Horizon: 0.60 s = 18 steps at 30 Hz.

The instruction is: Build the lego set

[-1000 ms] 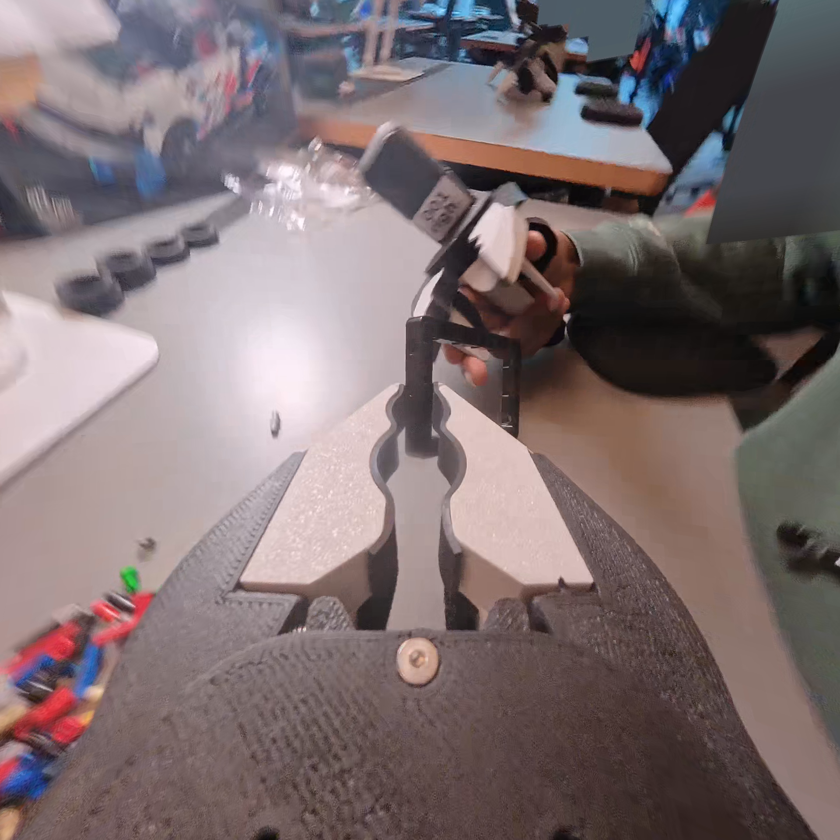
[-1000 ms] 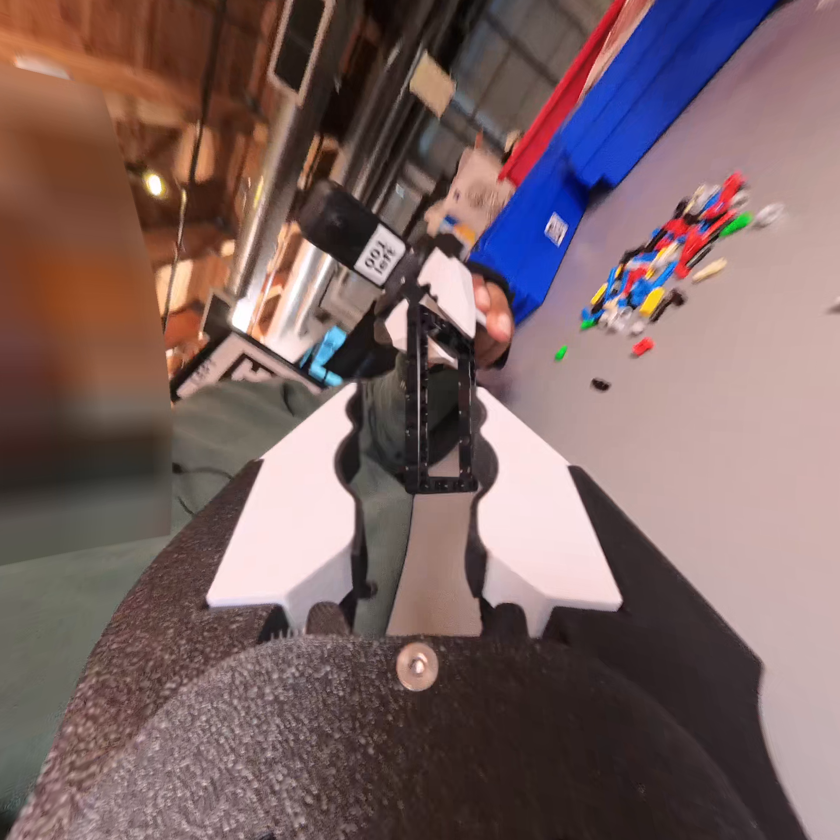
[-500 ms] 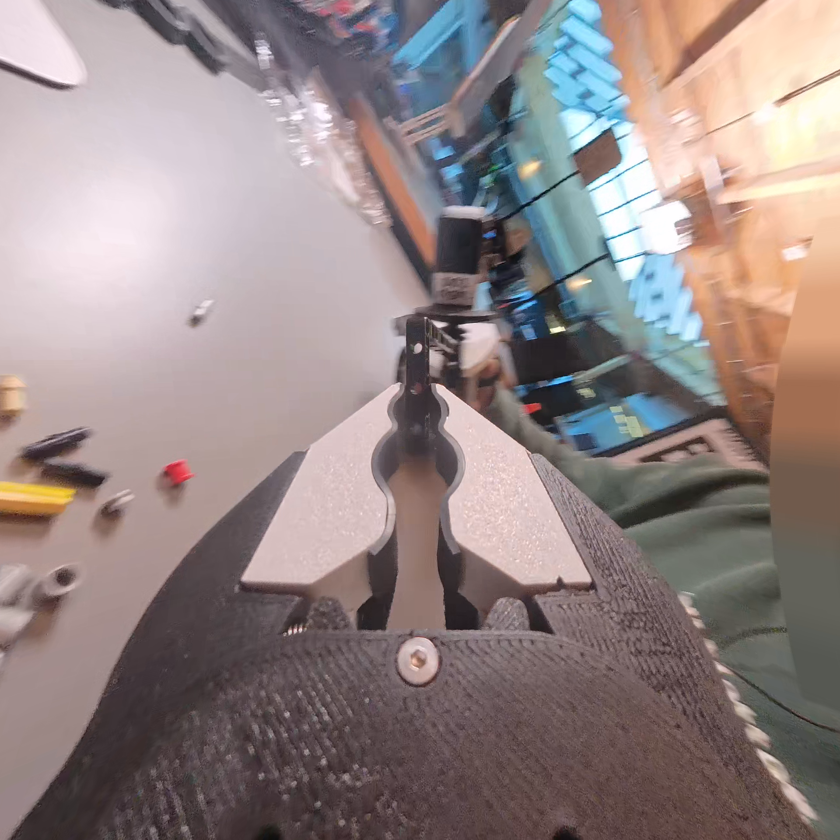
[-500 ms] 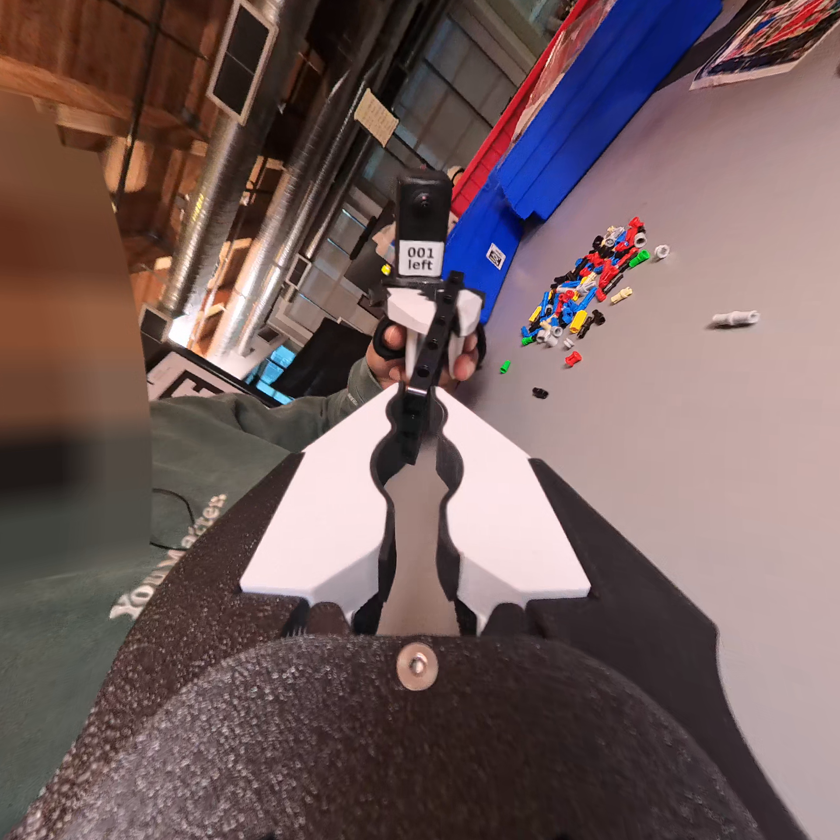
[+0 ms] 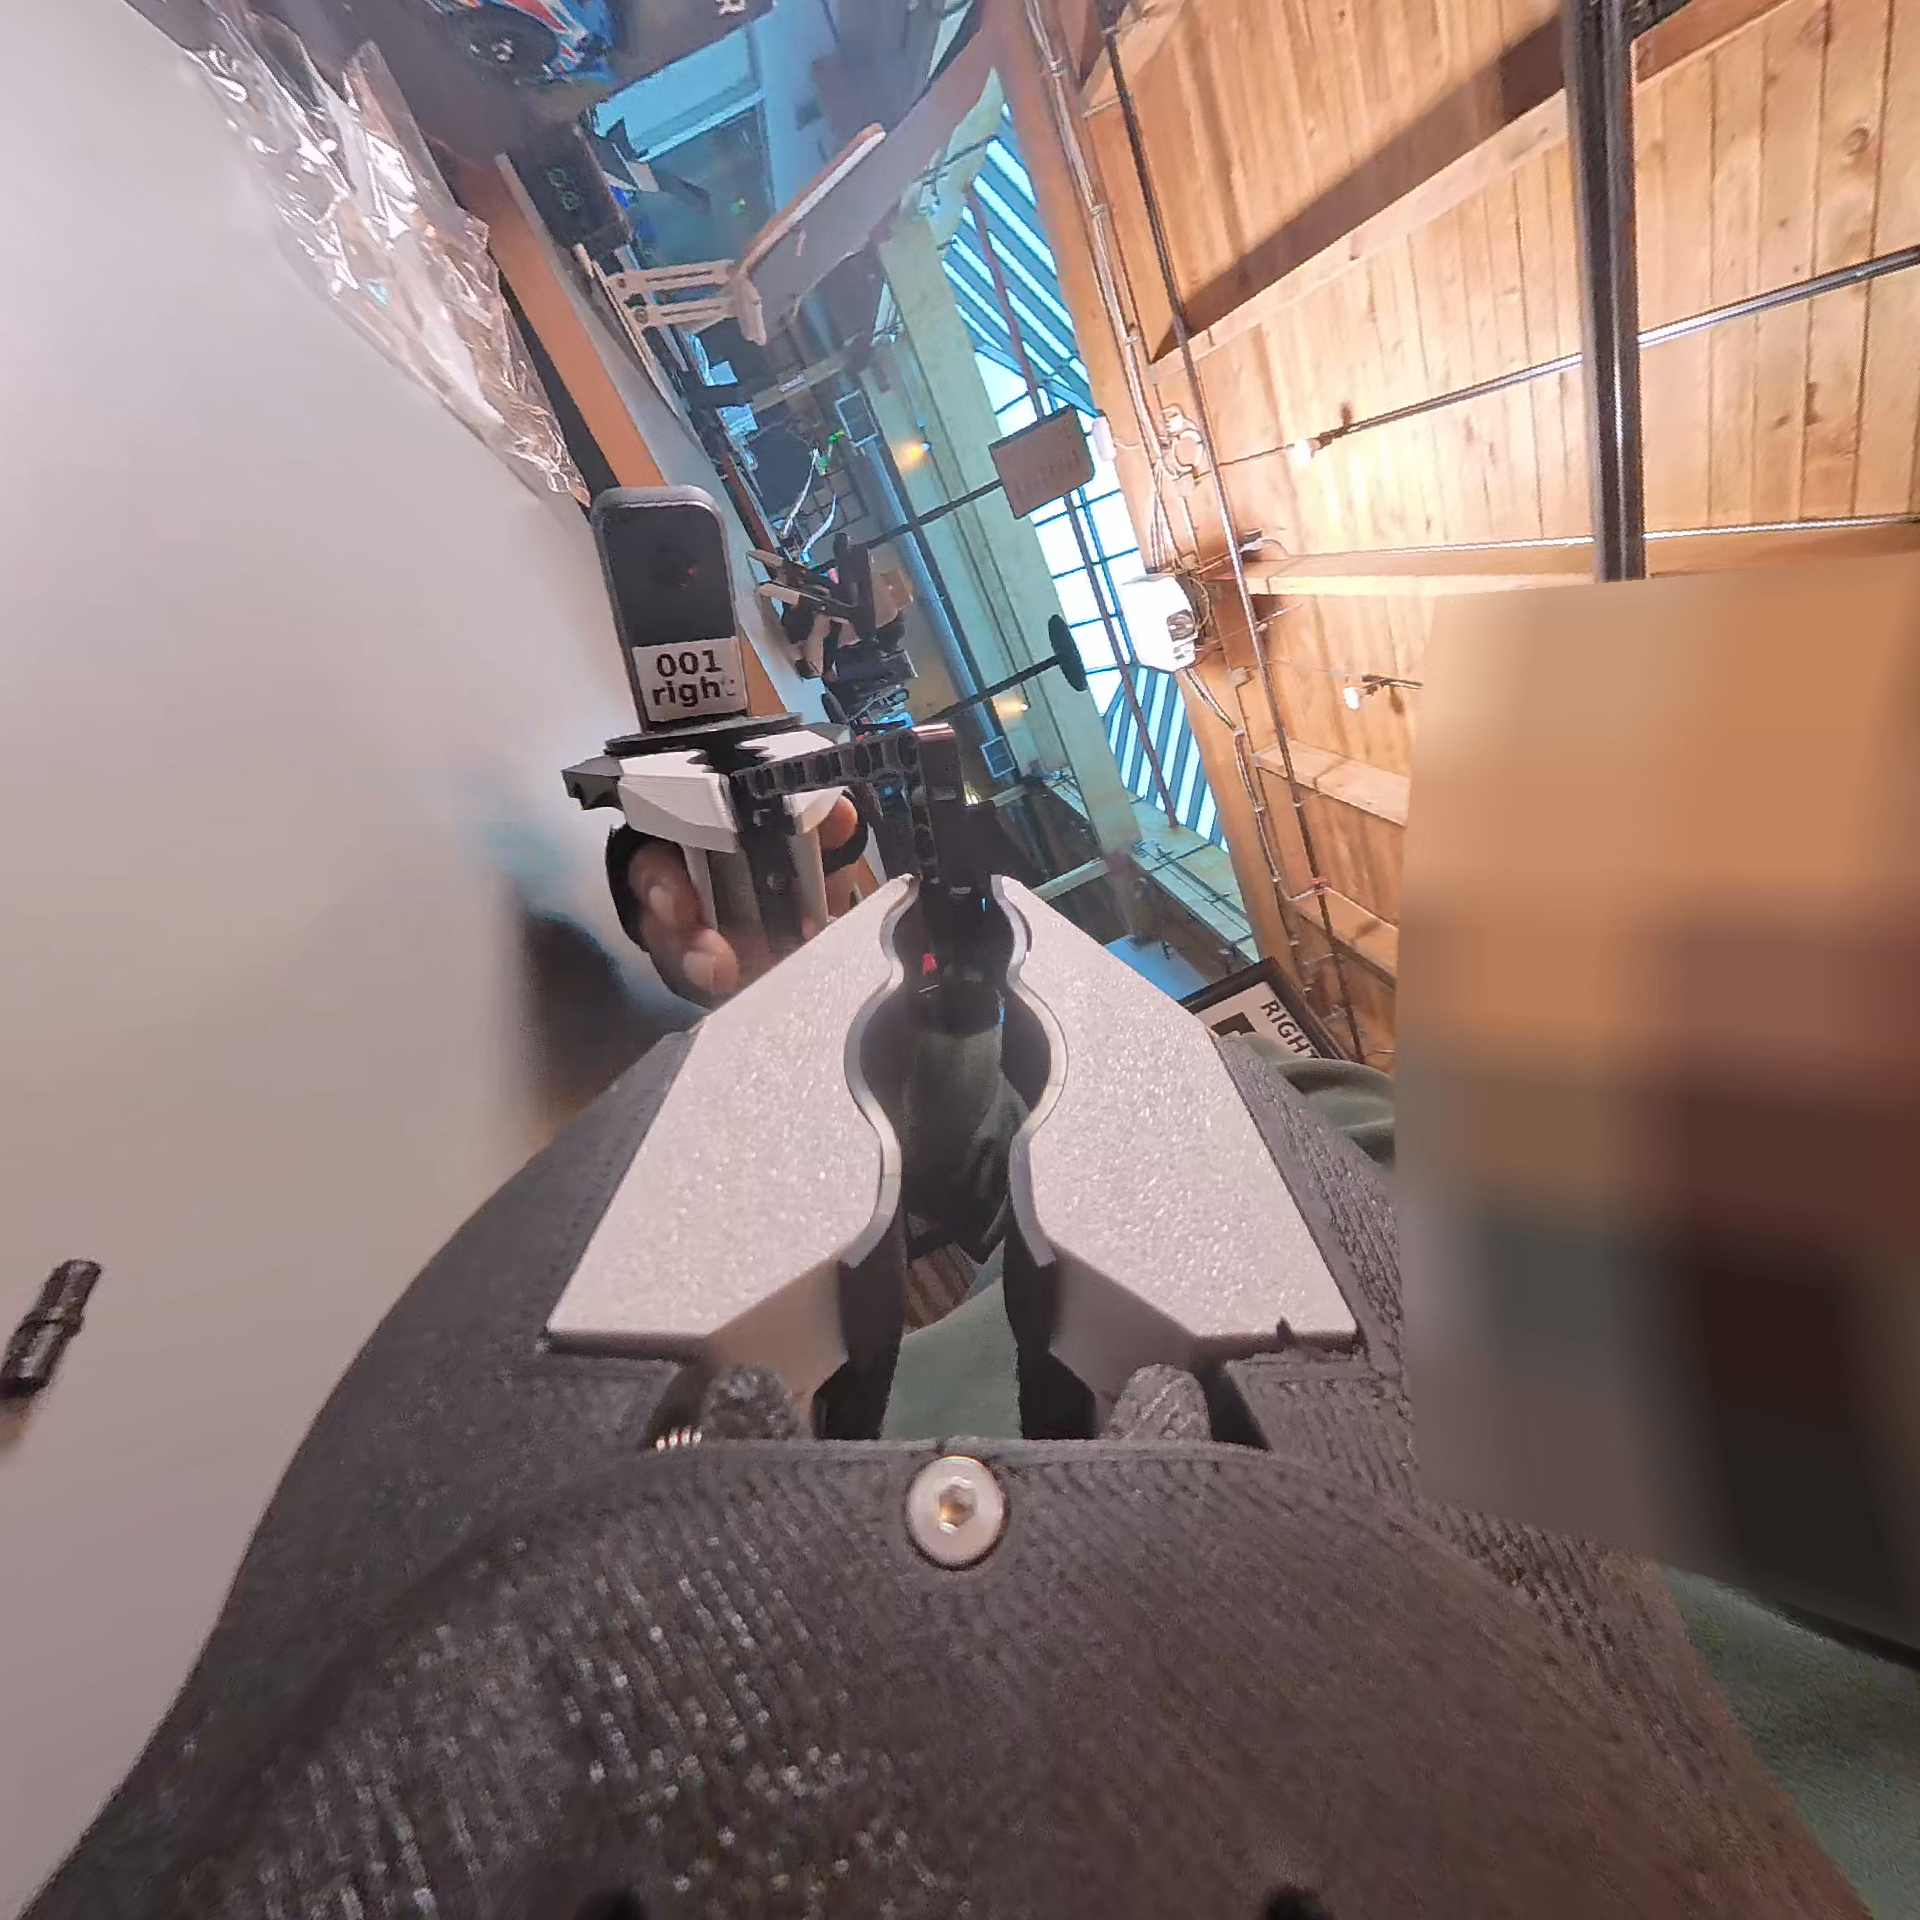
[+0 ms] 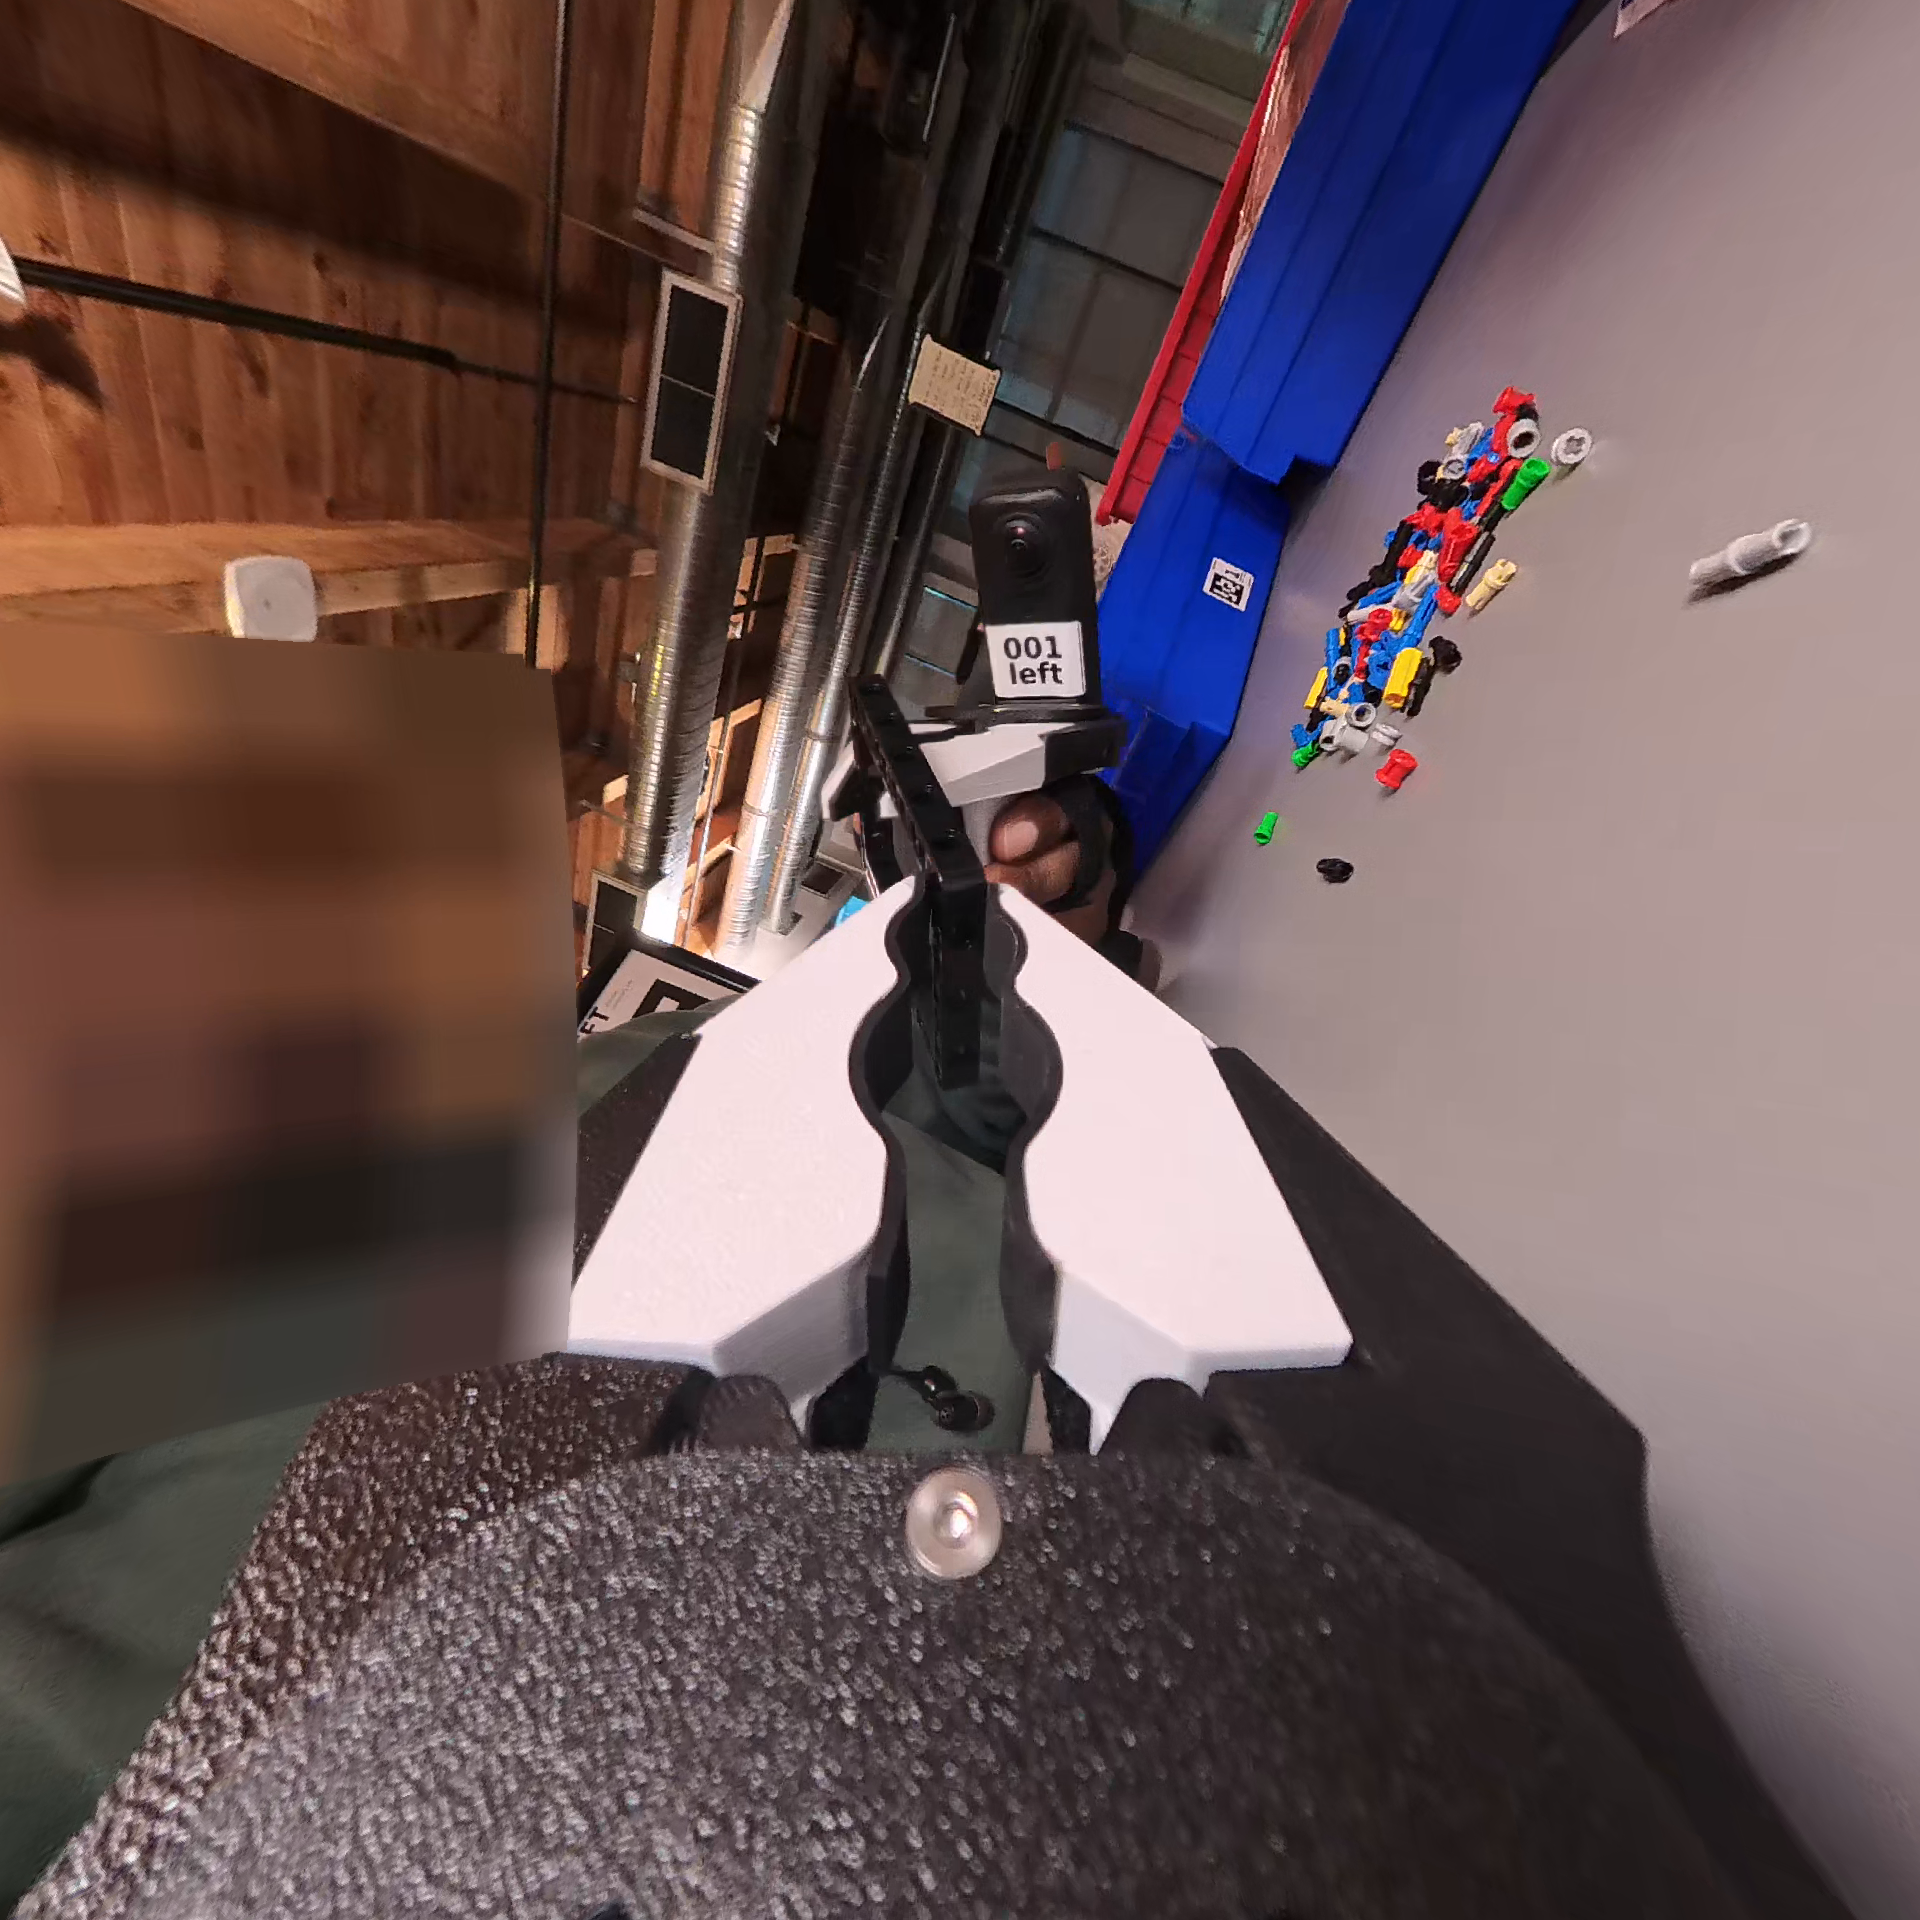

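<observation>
Grey table (image 6: 1662, 1039), hand-held grippers (image 5: 951, 894) (image 6: 951, 894) raised, facing

White-fingered hand-held gripper (image 6: 954, 904) — black textured body.

Black lego frame (image 5: 940, 831): holed beams, rectangular, held aloft above the table (image 6: 1662, 935). Loose coloured lego pieces (image 6: 1403, 613): heaped near its far edge.

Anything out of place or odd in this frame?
Nothing damaged. Both views are rolled sideways: the table stands nearly vertical. The left gripper and right gripper share one black frame, held in the air away from the loose parts pile.
</observation>
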Each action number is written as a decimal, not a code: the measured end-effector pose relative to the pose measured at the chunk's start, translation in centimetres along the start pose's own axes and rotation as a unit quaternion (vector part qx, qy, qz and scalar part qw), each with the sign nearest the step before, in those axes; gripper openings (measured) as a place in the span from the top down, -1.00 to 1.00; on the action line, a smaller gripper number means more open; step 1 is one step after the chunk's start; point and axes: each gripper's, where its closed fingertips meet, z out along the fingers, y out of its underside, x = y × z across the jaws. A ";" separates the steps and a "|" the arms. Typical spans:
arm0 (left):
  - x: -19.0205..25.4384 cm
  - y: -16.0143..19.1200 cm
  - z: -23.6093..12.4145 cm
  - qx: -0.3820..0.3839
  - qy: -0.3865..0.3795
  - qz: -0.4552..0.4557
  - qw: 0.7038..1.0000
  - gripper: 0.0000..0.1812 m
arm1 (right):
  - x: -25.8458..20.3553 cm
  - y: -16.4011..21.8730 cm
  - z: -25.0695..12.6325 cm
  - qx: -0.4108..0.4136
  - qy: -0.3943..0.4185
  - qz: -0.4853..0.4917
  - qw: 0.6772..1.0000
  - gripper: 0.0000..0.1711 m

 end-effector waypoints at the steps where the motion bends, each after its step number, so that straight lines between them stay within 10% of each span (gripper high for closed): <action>1: 0.1 0.0 0.1 0.000 0.001 0.001 1.000 0.91 | -0.1 0.0 0.0 0.000 -0.005 0.003 1.000 0.92; 18: 0.7 0.7 -0.2 -0.048 0.015 0.107 0.993 0.92 | -2.0 0.8 0.2 -0.032 -0.020 -0.105 0.994 0.89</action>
